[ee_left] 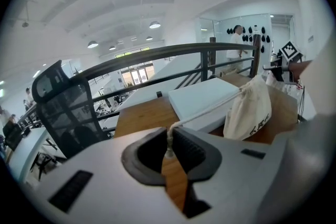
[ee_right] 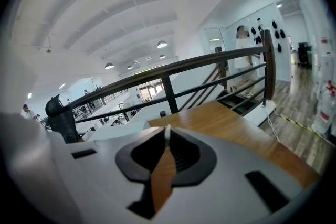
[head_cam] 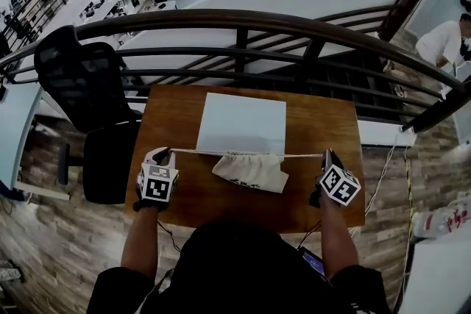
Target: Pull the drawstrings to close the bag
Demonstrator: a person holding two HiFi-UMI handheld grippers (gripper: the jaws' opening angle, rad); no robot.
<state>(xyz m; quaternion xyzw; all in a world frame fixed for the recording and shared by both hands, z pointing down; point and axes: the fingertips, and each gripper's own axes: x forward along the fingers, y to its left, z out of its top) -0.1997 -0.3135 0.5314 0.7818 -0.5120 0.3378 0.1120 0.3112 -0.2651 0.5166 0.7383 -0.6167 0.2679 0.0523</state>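
Observation:
A cream drawstring bag (head_cam: 252,170) lies on the wooden table (head_cam: 176,121), its gathered mouth towards the far side. Its white drawstrings (head_cam: 221,153) run taut in a straight line to both sides. My left gripper (head_cam: 165,155) is shut on the left drawstring end, at the bag's left. My right gripper (head_cam: 326,154) is shut on the right drawstring end, at the bag's right. In the left gripper view the cord (ee_left: 210,107) leads from the closed jaws (ee_left: 169,140) to the bag (ee_left: 249,110). In the right gripper view a short white cord end (ee_right: 167,134) sticks out of the closed jaws.
A flat white box (head_cam: 243,123) lies on the table just behind the bag. A dark railing (head_cam: 243,22) runs behind the table's far edge. A black office chair (head_cam: 88,99) stands at the left. Cables (head_cam: 383,180) hang off the right side.

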